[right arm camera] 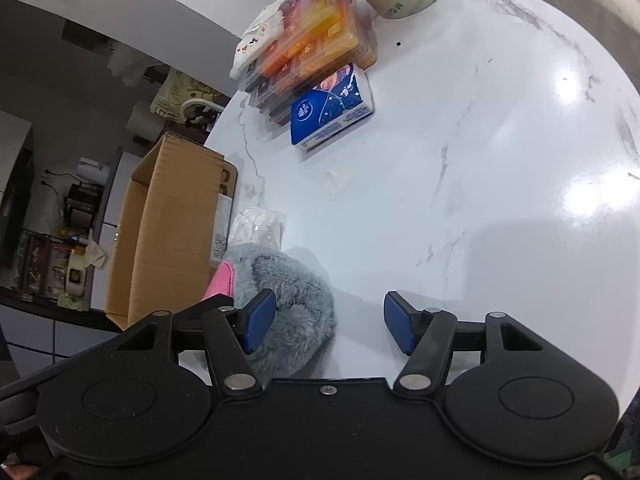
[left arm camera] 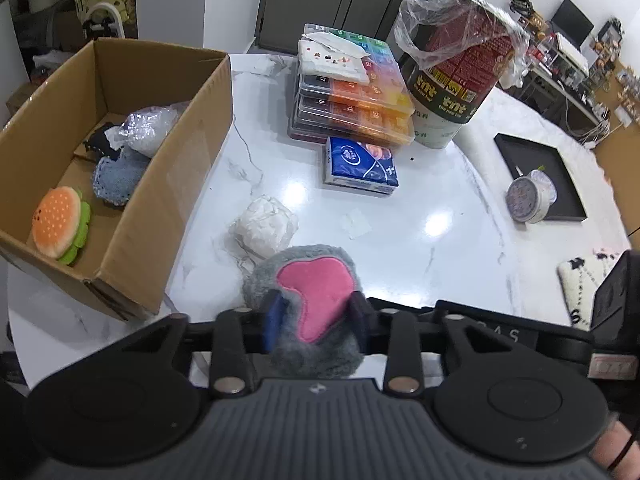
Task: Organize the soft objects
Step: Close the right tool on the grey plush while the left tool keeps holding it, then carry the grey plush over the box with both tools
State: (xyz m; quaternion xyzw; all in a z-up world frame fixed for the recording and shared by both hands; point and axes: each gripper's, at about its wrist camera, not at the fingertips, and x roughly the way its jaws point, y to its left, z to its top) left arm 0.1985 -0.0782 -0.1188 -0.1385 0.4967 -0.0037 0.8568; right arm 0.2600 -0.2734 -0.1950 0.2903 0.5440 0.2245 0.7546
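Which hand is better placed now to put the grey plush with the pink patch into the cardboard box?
The left. Its tongs already pinch the grey plush, and the cardboard box lies just to their left. The right tongs stand open and empty beside the plush.

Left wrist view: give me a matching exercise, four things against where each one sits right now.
Things:
1. burger plush
2. grey plush
3. tissue pack
4. tape roll

Places:
A. on the black tray's edge
B. in the box
C. between the left gripper pads
D. on the table in front of the stacked cases

Pairs: 1-B, 2-C, 3-D, 4-A
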